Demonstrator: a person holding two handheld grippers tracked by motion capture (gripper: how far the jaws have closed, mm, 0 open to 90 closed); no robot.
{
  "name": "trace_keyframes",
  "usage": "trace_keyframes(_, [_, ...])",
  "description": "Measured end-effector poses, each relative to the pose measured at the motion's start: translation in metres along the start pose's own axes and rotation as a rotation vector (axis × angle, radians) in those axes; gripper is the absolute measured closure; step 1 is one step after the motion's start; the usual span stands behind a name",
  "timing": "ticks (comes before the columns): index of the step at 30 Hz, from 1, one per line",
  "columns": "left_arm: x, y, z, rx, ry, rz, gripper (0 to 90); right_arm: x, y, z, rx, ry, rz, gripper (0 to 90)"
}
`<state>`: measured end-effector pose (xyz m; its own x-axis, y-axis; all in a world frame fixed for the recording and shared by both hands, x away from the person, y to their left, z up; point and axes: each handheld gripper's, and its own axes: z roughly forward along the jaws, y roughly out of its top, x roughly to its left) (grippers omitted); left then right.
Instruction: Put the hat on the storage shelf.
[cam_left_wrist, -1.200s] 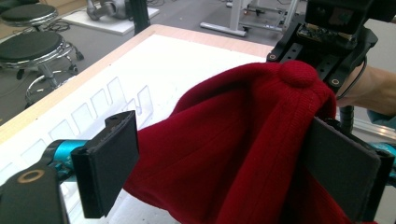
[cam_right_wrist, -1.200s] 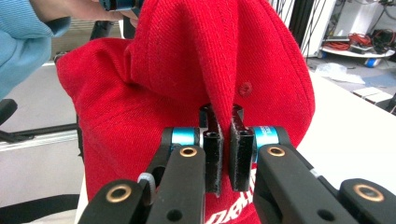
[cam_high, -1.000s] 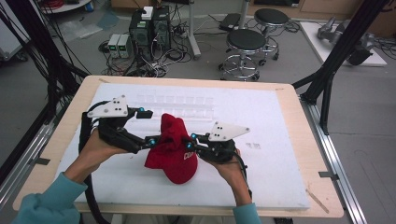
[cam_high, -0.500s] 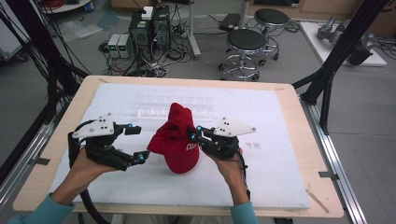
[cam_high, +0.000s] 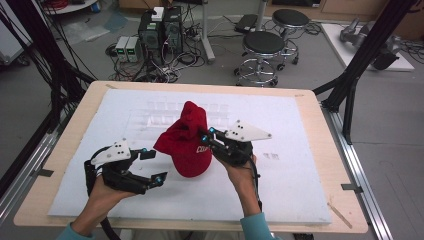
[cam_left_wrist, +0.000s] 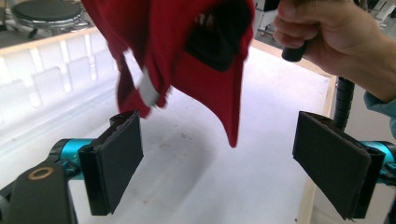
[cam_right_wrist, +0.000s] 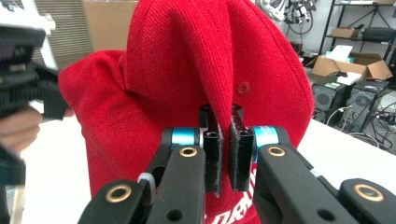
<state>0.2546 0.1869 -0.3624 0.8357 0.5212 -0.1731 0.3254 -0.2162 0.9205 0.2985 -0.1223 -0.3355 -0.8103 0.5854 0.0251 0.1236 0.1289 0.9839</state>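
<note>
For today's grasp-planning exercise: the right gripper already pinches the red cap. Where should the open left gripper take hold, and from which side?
Grip the stiff brim of the red cap, coming from below. It hangs edge-down between the left gripper's open jaws, thin and flat enough to pinch, while the right gripper is shut on a crown fold.

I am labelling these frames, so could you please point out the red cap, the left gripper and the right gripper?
Red cap (cam_high: 186, 150): high view, on its crown.
Left gripper (cam_high: 154, 165): high view, midway between its open fingertips.
Right gripper (cam_right_wrist: 224, 149): right gripper view, midway between its fingertips, shut on a fold of the cap.
</note>
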Motion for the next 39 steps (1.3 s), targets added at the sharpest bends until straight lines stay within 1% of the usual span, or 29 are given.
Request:
trace_keyframes(1, [-0.001,-0.002,0.002,-0.002,-0.001,-0.005,16.4,-0.001,0.001,0.000,-0.007,-0.003,-0.003,86.5])
trace_keyframes(4, [-0.004,-0.005,0.008,-0.003,0.010,-0.013,16.5,-0.002,0.001,0.000,-0.008,-0.008,-0.004,86.5])
trace_keyframes(8, [-0.006,-0.008,0.016,-0.003,0.008,-0.038,18.0,-0.002,0.001,0.002,-0.009,-0.020,0.012,86.5])
trace_keyframes(9, [-0.007,-0.008,0.019,-0.007,0.009,-0.042,18.8,-0.002,0.001,0.003,-0.015,-0.019,0.012,86.5])
trace_keyframes(11, [-0.008,-0.009,0.023,-0.009,0.016,-0.041,23.2,-0.001,0.002,0.004,-0.021,-0.011,0.024,86.5])
trace_keyframes(13, [-0.008,-0.009,0.026,-0.003,0.016,-0.048,23.7,-0.001,0.002,0.004,-0.028,-0.012,0.031,86.5])
trace_keyframes(16, [-0.008,-0.008,0.030,0.000,0.020,-0.047,27.2,-0.001,0.003,0.005,-0.037,-0.011,0.035,86.5])
trace_keyframes(18, [-0.009,-0.008,0.033,-0.001,0.020,-0.054,29.8,0.000,0.003,0.005,-0.040,-0.011,0.032,86.5])
trace_keyframes(19, [-0.010,-0.008,0.034,-0.005,0.026,-0.053,32.3,0.001,0.003,0.006,-0.041,-0.011,0.036,86.5])
trace_keyframes(20, [-0.010,-0.007,0.034,-0.008,0.025,-0.052,38.1,0.002,0.003,0.007,-0.046,-0.006,0.035,86.5])
trace_keyframes(21, [-0.010,-0.007,0.034,-0.013,0.017,-0.050,40.8,0.002,0.003,0.007,-0.046,-0.006,0.038,86.5])
trace_keyframes(22, [-0.010,-0.007,0.035,-0.011,0.015,-0.058,44.5,0.003,0.004,0.007,-0.048,0.001,0.034,86.5])
trace_keyframes(23, [-0.009,-0.007,0.035,-0.005,0.009,-0.061,45.9,0.004,0.004,0.008,-0.051,0.000,0.037,86.5])
trace_keyframes(25, [-0.010,-0.007,0.036,-0.001,0.013,-0.061,48.7,0.005,0.004,0.008,-0.058,0.005,0.037,86.5])
trace_keyframes(26, [-0.010,-0.007,0.036,0.000,0.007,-0.062,50.4,0.006,0.005,0.008,-0.062,0.007,0.034,86.5])
trace_keyframes(29, [-0.009,-0.007,0.036,-0.002,0.009,-0.059,56.3,0.007,0.005,0.008,-0.070,0.013,0.042,86.5])
trace_keyframes(31, [-0.008,-0.007,0.037,0.003,0.003,-0.066,58.6,0.008,0.006,0.009,-0.076,0.017,0.045,86.5])
trace_keyframes(35, [-0.008,-0.007,0.037,0.009,-0.009,-0.066,72.9,0.010,0.006,0.010,-0.076,0.017,0.038,86.5])
trace_keyframes(39, [-0.008,-0.007,0.037,0.013,-0.016,-0.060,84.2,0.011,0.006,0.010,-0.077,0.019,0.030,86.5])
